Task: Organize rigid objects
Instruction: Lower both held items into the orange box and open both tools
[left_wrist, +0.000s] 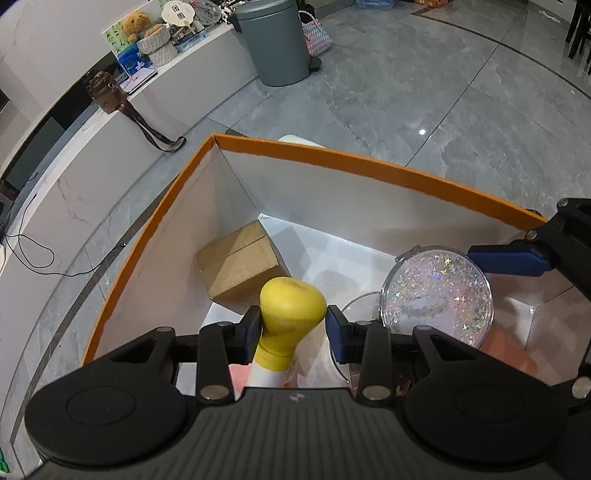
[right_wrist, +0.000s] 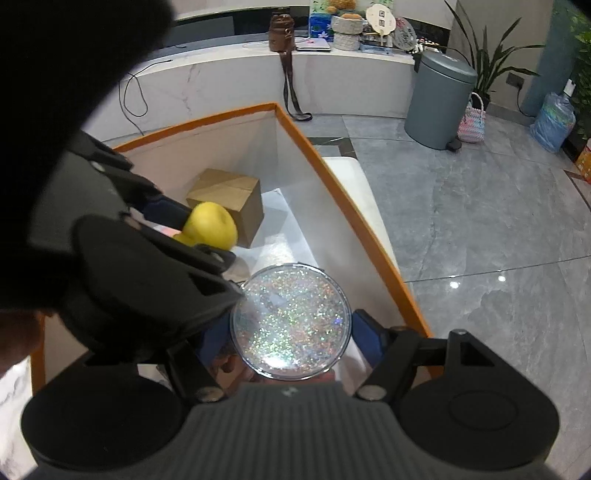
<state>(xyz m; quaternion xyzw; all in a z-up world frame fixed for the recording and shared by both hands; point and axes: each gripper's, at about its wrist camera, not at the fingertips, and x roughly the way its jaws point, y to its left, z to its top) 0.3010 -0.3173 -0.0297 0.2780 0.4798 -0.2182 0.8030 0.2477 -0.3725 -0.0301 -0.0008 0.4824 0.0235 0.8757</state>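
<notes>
My left gripper (left_wrist: 293, 325) is clenched on the yellow cap (left_wrist: 291, 308) of a white bottle (left_wrist: 266, 373), one blue pad on each side of the cap. It points steeply down into the orange-rimmed box (left_wrist: 369, 158), and the bottle hangs below it over the box floor, just in front of the cardboard carton (left_wrist: 238, 266) that sits in the box's far corner.

My right gripper (right_wrist: 290, 341) also tilts steeply down inside the box, grasping a round clear case full of glitter (right_wrist: 290, 321); its blue fingers (right_wrist: 367, 338) press the case's rim from both sides (the left one is half hidden behind my other gripper). The case is held face up, beside the bottle and nearer the box's long wall than the carton is.

The two grippers are close together above the box's interior, the left one overlapping the right in the right wrist view. The box stands on the grey tiled floor (right_wrist: 480, 221).
</notes>
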